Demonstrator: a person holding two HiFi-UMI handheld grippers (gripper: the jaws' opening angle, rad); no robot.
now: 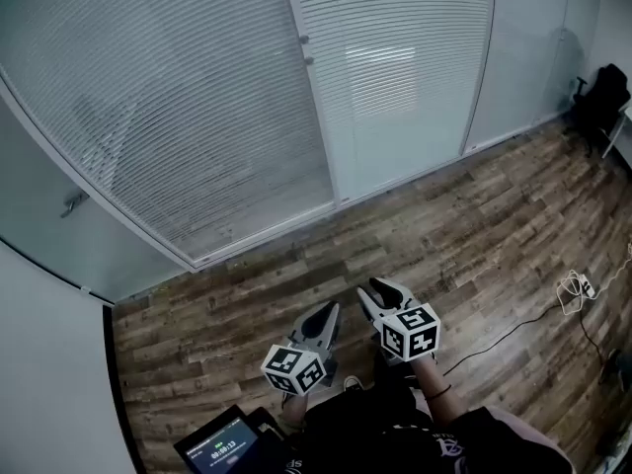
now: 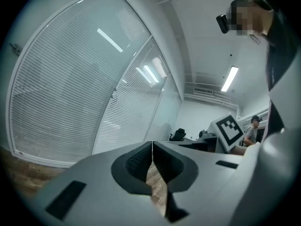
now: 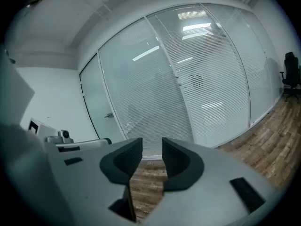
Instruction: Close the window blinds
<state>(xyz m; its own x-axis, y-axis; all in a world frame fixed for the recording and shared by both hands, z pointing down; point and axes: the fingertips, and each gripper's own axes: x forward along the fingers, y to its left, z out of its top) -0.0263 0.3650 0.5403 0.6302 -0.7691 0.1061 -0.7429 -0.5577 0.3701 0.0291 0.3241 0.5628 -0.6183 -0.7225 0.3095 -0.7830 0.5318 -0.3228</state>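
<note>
White horizontal-slat blinds [image 1: 188, 107] hang behind two glass panels of the office wall, the second panel [image 1: 405, 67] to the right. Two small knobs [image 1: 306, 49] sit on the frame post between the panels, also seen as knobs [image 3: 178, 76] in the right gripper view. Both grippers are held low over the wooden floor, well short of the glass. My left gripper [image 1: 324, 316] has its jaws pressed together with nothing between them [image 2: 152, 147]. My right gripper [image 1: 380, 290] shows a narrow empty gap between its jaws [image 3: 152, 145].
A glass door with a handle [image 1: 74, 203] stands at the left. A black office chair [image 1: 600, 102] is at the far right. A power strip with a cable [image 1: 578, 286] lies on the floor. A small screen [image 1: 225, 447] sits by my legs. A seated person [image 2: 254, 126] is behind.
</note>
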